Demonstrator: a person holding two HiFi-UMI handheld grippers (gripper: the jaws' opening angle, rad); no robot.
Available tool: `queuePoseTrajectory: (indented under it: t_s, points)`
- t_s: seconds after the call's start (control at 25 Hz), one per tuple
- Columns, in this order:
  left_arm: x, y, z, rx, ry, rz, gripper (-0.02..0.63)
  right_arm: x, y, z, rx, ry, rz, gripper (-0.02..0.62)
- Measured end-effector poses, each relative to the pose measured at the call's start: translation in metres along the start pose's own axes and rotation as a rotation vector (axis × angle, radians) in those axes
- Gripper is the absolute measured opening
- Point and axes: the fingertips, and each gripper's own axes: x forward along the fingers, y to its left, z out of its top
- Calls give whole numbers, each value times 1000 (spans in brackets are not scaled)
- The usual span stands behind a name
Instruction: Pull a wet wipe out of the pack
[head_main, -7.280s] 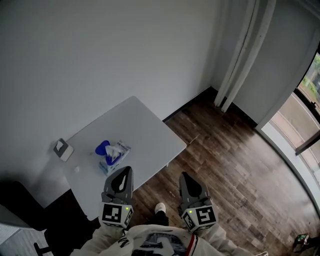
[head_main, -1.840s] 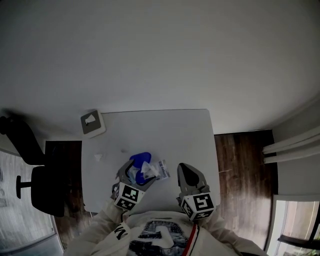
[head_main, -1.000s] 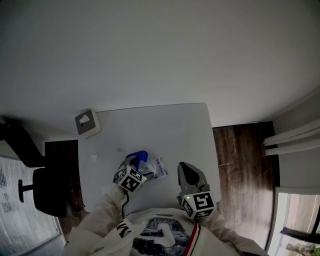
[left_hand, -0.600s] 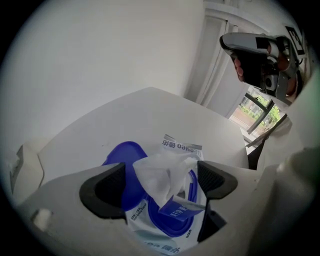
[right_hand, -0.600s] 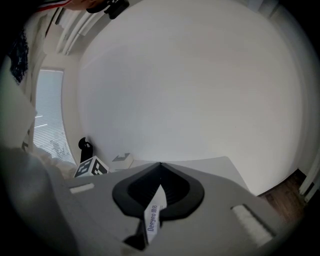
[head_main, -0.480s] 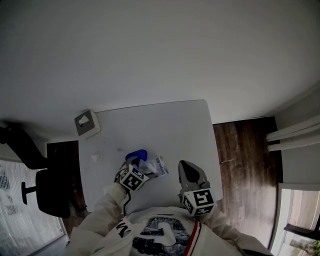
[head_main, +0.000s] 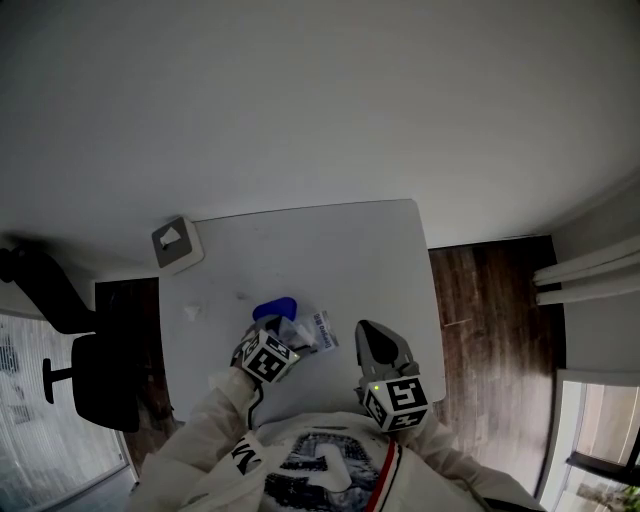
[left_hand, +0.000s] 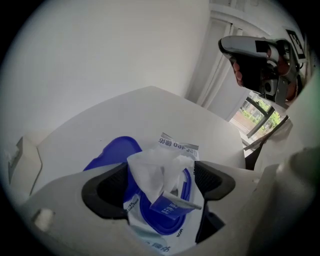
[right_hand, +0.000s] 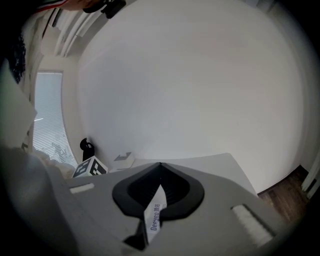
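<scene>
Left gripper (left_hand: 161, 186), jaws parted but just closing, flanks the crumpled white wet wipe (left_hand: 155, 167) to pluck it from the blue-lidded pack (left_hand: 150, 222) — right gripper (right_hand: 160, 164) clenched, empty.

We see a white worktop (head_main: 345, 250), grey box (head_main: 177, 244) on its far-left corner, small white scrap (head_main: 191, 312) near its left edge, black chair (head_main: 92, 380) beside it, wooden floor (head_main: 490, 325).

Here's the soft white pack (left_hand: 156, 242) lying flat on the surface (head_main: 340, 260), blue lid (left_hand: 111, 151) flipped wide open, a crumpled white wet wipe (left_hand: 155, 172) poking up out of its blue-ringed opening.
</scene>
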Motion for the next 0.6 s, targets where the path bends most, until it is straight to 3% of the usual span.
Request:
queuePoseTrajectory:
  t_s: [0.6]
  points:
    - [-2,-3,-4,-13,-2,-17,383,-1,-2,-6,19,10,-5,5]
